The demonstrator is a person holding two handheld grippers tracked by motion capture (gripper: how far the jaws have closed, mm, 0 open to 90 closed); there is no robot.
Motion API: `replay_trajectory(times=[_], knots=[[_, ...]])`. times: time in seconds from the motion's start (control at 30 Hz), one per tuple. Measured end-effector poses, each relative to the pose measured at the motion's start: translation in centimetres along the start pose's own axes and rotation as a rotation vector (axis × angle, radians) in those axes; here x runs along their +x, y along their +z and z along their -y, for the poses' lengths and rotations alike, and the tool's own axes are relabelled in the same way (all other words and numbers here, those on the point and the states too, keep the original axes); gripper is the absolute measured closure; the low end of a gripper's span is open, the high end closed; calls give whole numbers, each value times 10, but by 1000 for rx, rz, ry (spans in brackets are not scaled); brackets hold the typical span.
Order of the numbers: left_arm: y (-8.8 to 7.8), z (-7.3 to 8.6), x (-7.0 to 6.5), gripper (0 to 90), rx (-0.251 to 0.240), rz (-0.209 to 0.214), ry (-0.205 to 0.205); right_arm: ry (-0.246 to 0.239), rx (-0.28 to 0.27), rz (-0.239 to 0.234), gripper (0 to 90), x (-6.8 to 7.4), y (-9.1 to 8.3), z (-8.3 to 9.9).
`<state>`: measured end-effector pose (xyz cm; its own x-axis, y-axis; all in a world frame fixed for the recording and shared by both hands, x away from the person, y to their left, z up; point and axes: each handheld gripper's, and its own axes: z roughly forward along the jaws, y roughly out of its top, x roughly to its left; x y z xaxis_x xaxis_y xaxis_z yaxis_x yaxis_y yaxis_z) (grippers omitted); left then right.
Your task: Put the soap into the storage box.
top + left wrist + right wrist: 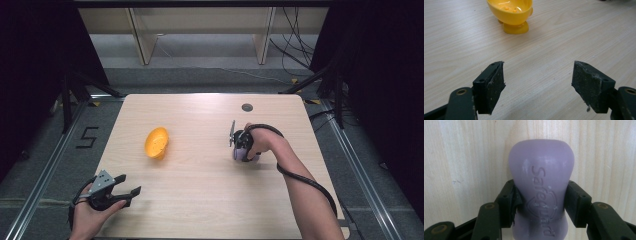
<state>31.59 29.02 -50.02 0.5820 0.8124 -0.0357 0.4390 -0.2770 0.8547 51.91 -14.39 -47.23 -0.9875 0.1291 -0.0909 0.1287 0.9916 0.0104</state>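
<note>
Purple soap bar [541,195] is sitting squeezed in my right gripper [541,205]; I'm lifting straight, keeping the wide-open left gripper [537,85] idle.

Table [574,37]: pale wood-grain top, smooth, matt. Yellow dish [510,11]: glossy plastic, bright highlights inside. Purple soap bar [541,182]: waxy, matt, embossed lettering, small white scuffs. Left gripper [537,85] pads [495,85]: black, rubbery, matt, frayed edges. Right gripper [541,202] pads [510,200] look alike, with brass-coloured rivets.
</note>
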Motion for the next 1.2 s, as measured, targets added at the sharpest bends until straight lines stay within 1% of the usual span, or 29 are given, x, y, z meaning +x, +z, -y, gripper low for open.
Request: replay_trajectory(times=[0.07, 0.1, 0.13, 0.17, 0.2, 0.23, 0.27, 0.3, 0.33, 0.37, 0.4, 0.43, 0.47, 0.53, 0.57, 0.63, 0.7, 0.73, 0.77, 0.8, 0.83, 0.87, 0.93, 0.97, 1.0, 1.03, 1.07, 1.17, 1.2], knots=[[0, 0, 1, 250, 1, 1, 7, 17, -8, 6, 496, 0, 0, 0], [0, 0, 1, 250, 2, -1, 3, 60, 0, 7, 497, 2, 0, 0], [0, 0, 0, 250, 2, -1, 3, 50, -16, 10, 497, 0, 1, 1], [0, 0, 0, 250, 2, 0, 3, 64, -25, 9, 498, 0, 1, 2], [0, 0, 0, 250, -2, 0, -7, 113, -24, 2, 498, 1, -1, 2], [0, 0, 0, 250, -2, 0, -7, 135, -35, 0, 498, 2, -1, 3], [0, 0, 0, 250, -1, -1, -10, 126, -55, -6, 499, 0, 0, 5], [0, 0, 1, 250, -4, -1, -2, 131, -59, -1, 499, 1, -1, 6], [0, -1, 2, 250, -6, 3, 22, 165, -54, 2, 499, 4, -4, 6], [0, -1, 2, 250, -6, 3, 22, 165, -54, 2, 499, 4, -4, 6], [0, 0, -1, 250, -3, -1, -16, 139, -88, -3, 500, 4, -5, 9], [0, 0, -1, 250, -4, 0, -18, 179, -92, -12, 500, 8, -8, 9], [0, 0, 0, 250, -3, -1, -3, 194, -103, -10, 500, 10, -10, 11], [-1, 0, -1, 250, 2, -6, -15, 211, -130, 4, 501, 15, -12, 14], [0, 0, 1, 250, -4, 0, 1, 224, -140, 11, 501, 19, -12, 15], [0, 0, 0, 250, -3, -1, -8, 214, -170, 36, 502, 25, -13, 18], [0, 0, -1, 250, -8, 0, -12, 243, -193, 56, 502, 35, -13, 20], [0, 0, -1, 250, -8, 0, -12, 243, -193, 56, 502, 35, -13, 20], [0, 0, -1, 250, -5, -1, -18, 234, -235, 68, 503, 41, -12, 22], [0, 0, 0, 250, 0, -3, -14, 236, -246, 73, 503, 43, -12, 23], [0, 0, 0, 250, -3, -3, -11, 246, -254, 81, 503, 44, -11, 24], [0, 0, 0, 250, -2, -3, -6, 259, -257, 71, 504, 45, -12, 26], [0, 0, 0, 250, -2, -3, -7, 260, -281, 79, 504, 45, -12, 28], [0, 0, 0, 250, -1, -4, -6, 282, -286, 91, 504, 46, -12, 29], [-1, 0, 0, 250, -1, -5, -10, 278, -280, 84, 504, 45, -11, 29], [-1, 0, 0, 250, -1, -5, -10, 300, -275, 92, 504, 47, -11, 29], [-1, 0, 0, 250, 0, -10, -18, 295, -295, 103, 505, 47, -11, 29], [-1, 0, 0, 250, 1, -8, -20, 316, -317, 120, 505, 49, -12, 31], [-1, 0, 0, 250, -2, -4, -7, 322, -323, 132, 505, 50, -13, 31]])
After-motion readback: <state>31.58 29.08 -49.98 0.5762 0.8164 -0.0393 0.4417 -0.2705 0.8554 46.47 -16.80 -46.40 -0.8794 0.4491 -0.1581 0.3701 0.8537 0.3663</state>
